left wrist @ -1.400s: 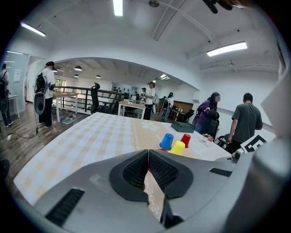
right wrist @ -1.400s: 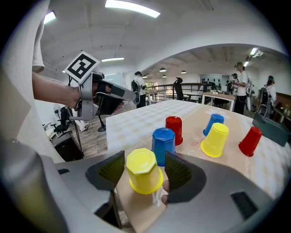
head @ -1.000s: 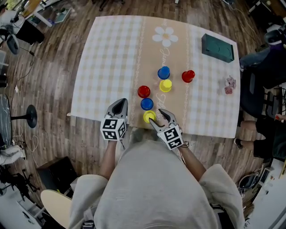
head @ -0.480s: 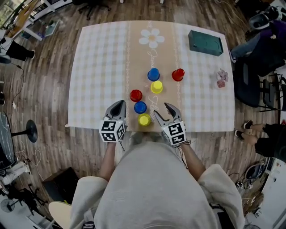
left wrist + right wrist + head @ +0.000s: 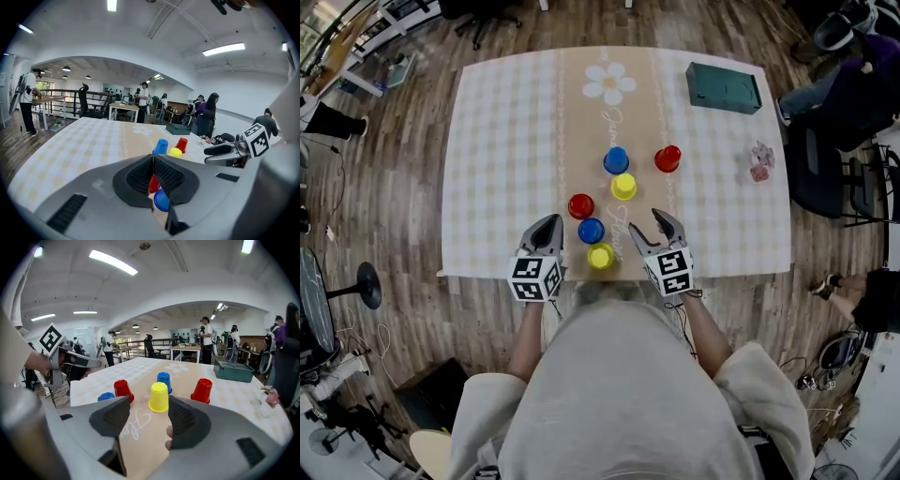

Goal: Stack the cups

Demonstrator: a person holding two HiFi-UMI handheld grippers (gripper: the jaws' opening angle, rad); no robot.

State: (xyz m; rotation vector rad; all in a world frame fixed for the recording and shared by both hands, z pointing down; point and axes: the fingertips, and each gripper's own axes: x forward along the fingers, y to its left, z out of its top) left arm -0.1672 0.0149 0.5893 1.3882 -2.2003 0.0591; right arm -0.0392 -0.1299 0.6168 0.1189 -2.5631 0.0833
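Left jaws were pressed together with nothing between them; right jaws were spread, also empty. Left gripper (image 5: pixel 549 225) was at the near edge of the desk (image 5: pixel 502 141), just left of the near yellow cup (image 5: pixel 601 256). Right gripper (image 5: pixel 645 226) was just right of that cup, not touching it.

Six cups, all single, none stacked, clustered on the tan centre strip. The ones seen side-on stood mouth-down.
- Near group: near yellow cup was closest to the edge, near blue cup (image 5: pixel 591 230) just beyond it, near red cup (image 5: pixel 580 206) just beyond that, slightly left.
- Far group: far yellow cup (image 5: pixel 623 187), far blue cup (image 5: pixel 616 160) right behind it, far red cup (image 5: pixel 667 158) off to the right, apart.

Right gripper view had the far yellow cup lined up in the gap between the jaws, well beyond them. Green box (image 5: pixel 724 87) was at the far right corner, and a small pink item (image 5: pixel 758 166) lay near the right edge.
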